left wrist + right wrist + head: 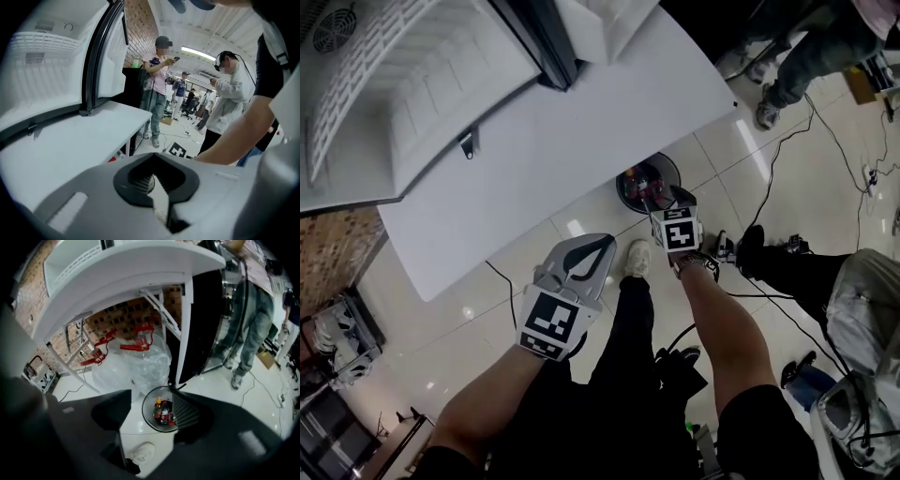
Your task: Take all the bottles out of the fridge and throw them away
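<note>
A round black waste bin [623,185] stands on the tiled floor beside the white table [581,141]. Several red-labelled bottles [646,179] lie inside it. My right gripper [662,200] hangs directly above the bin. In the right gripper view its jaws stand wide apart with nothing between them, and the bin [144,411] and its bottles [163,412] show far below. My left gripper [602,248] is lower left, over the floor, shut and empty; in its own view [154,176] only a thin slit shows. The open white fridge [412,84] sits on the table.
A clear plastic bag [133,359] with red handles lies under the table, next to a black cabinet [201,324]. People stand nearby [157,79] [227,98]. Cables [825,122] run over the floor. My own shoe [637,258] is close to the bin.
</note>
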